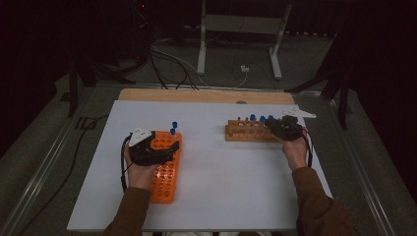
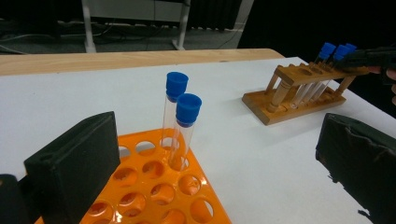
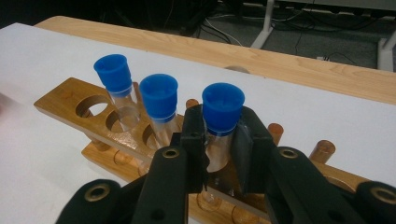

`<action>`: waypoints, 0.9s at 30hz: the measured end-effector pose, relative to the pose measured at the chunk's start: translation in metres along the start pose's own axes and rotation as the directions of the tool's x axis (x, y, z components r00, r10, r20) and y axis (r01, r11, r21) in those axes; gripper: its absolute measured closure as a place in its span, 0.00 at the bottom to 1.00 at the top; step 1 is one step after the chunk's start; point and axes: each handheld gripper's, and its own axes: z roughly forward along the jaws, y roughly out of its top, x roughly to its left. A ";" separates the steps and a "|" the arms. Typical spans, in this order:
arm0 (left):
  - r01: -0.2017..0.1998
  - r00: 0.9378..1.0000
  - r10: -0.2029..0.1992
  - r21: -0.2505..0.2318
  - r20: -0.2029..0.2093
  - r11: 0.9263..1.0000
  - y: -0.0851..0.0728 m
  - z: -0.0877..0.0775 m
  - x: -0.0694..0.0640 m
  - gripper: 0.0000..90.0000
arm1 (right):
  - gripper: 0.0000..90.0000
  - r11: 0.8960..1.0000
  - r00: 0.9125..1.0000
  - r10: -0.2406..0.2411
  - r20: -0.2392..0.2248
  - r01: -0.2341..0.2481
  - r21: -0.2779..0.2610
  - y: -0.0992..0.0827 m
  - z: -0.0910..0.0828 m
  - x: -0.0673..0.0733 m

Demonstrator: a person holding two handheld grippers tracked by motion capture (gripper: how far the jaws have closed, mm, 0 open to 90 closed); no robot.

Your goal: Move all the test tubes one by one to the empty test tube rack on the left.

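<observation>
A dim room with dark surroundings, grey floor, loose cables and the white legs of a stand at the top of the frame surrounds a wooden table [image 1: 147, 94] covered by a white sheet [image 1: 211, 167] in the high view. On the sheet, left of centre, lies an orange rack [image 1: 166, 169] with two blue-capped tubes [image 1: 173, 129] standing at its far end, and the left gripper [image 1: 150, 150] rests over that rack; right of centre a wooden rack [image 1: 248, 132] carries more blue-capped tubes, with the right gripper [image 1: 282, 129] at its right end. In the left gripper view the two black jaws stand wide apart at the lower left and lower right, holding nothing, and the two tubes [image 2: 184, 128] stand upright in holes of the orange rack [image 2: 159, 186] between and beyond them; the wooden rack [image 2: 299, 95] sits in the upper right. In the right gripper view the jaws are closed around the clear body of the nearest tube [image 3: 219, 126], just under its blue cap, while it sits in the wooden rack [image 3: 84, 109]; two further tubes [image 3: 140, 105] stand in the holes to its left. The risks, as I judge them: a tilted pull could jam the tube in its hole and lift or tip the light rack, the smooth wall could slip through the pads, and a sideways move could knock the neighbouring tube, which stands close.
</observation>
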 end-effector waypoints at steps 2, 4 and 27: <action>0.000 1.000 0.000 0.001 0.000 1.000 0.000 0.000 0.000 0.01 | 0.85 1.000 1.000 0.005 0.000 -0.005 -0.001 0.000 0.000 0.000; 0.000 1.000 0.000 0.002 0.001 1.000 0.000 0.000 0.000 0.01 | 0.85 1.000 1.000 0.009 -0.001 -0.009 -0.003 0.000 0.000 0.000; 0.005 1.000 -0.006 0.005 0.001 1.000 -0.002 0.001 0.000 0.01 | 0.85 1.000 1.000 0.012 0.009 -0.012 0.001 0.007 -0.008 0.002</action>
